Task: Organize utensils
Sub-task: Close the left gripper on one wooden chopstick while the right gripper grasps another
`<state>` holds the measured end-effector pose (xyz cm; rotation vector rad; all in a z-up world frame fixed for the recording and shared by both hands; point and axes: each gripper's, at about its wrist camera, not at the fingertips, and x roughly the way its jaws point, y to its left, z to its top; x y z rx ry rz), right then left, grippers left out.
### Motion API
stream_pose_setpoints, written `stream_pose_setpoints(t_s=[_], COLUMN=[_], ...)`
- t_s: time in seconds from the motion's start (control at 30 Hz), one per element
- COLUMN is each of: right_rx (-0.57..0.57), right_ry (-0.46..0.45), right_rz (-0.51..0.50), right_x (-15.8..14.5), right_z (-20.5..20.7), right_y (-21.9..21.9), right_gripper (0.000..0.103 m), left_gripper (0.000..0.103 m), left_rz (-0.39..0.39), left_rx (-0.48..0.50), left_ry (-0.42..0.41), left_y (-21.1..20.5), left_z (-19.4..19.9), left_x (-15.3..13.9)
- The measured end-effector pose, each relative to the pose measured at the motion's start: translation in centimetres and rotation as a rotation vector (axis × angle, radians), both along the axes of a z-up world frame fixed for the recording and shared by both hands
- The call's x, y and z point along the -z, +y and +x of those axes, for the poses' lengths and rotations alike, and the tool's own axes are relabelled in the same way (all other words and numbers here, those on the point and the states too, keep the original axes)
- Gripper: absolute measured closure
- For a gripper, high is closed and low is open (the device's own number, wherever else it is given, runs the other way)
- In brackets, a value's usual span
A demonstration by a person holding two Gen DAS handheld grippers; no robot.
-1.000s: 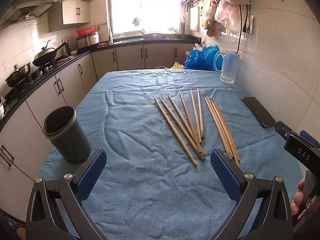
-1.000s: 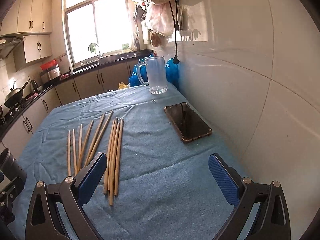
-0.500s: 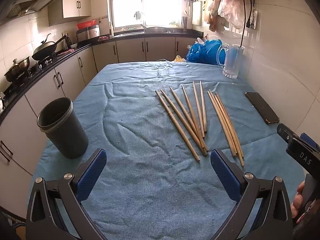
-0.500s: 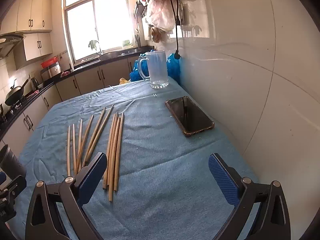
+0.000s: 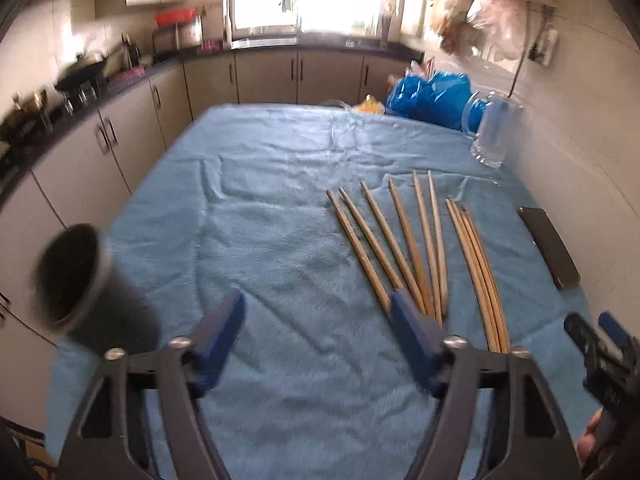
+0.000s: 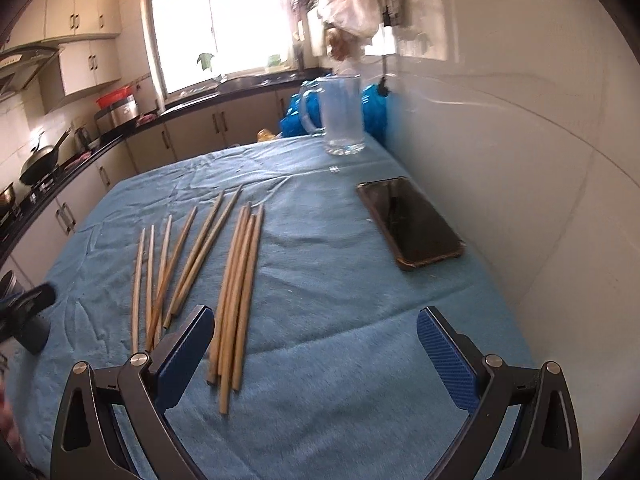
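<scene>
Several wooden chopsticks (image 5: 404, 244) lie spread on the blue cloth; they also show in the right wrist view (image 6: 236, 280). A dark cylindrical holder (image 5: 76, 280) stands at the table's left edge, blurred. My left gripper (image 5: 318, 336) is open and empty above the cloth, its right finger (image 5: 412, 328) over the near ends of the left group of chopsticks. My right gripper (image 6: 316, 344) is open and empty, its left finger (image 6: 184, 344) just left of the near ends of the right bundle. The right gripper's tip shows in the left wrist view (image 5: 600, 356).
A black phone (image 6: 412, 222) lies near the right wall. A glass mug (image 6: 340, 116) and blue bags (image 5: 432, 98) stand at the far right of the table. The tiled wall (image 6: 520, 160) borders the table on the right. Kitchen cabinets (image 5: 80, 152) run along the left.
Both grippers have moved forward and lower toward the chopsticks. My left gripper's jaws have narrowed but stay open. The left wrist view is motion-blurred.
</scene>
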<state>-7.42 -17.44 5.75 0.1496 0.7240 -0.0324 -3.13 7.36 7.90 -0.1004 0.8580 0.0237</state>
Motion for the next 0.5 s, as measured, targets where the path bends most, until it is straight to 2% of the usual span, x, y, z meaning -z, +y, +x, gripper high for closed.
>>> stream_pose_setpoints(t_s=[0.07,0.13,0.23,0.4,0.43,0.5], right_rx=[-0.041,-0.076,-0.119,-0.166,-0.174,-0.193], right_ry=[0.022,0.047,0.098,0.165,0.174,0.191], right_rz=[0.016,0.025,0.050,0.097,0.101,0.100], right_x=[0.3,0.8,1.8,3.7,4.0,4.5], right_z=[1.3,2.5,4.1,5.7,5.8,6.1], right_y=[0.3,0.6,0.9,1.1,1.2,1.5], right_gripper=[0.004,0.016,0.029,0.043,0.048,0.053], left_gripper=[0.040,0.045,0.047,0.053,0.063,0.077], left_rz=[-0.025,-0.036,-0.048,-0.003,0.021,0.049], left_rx=[-0.004,0.006,0.031,0.069,0.070,0.087], left_ry=[0.047,0.088,0.135,0.181,0.173,0.168], left_y=[0.1,-0.2,-0.9,-2.6,-2.9,-3.4], left_z=[2.0,3.9,6.2,8.0,8.0,8.1], left_x=[1.1,2.3,4.1,6.2,6.2,6.3])
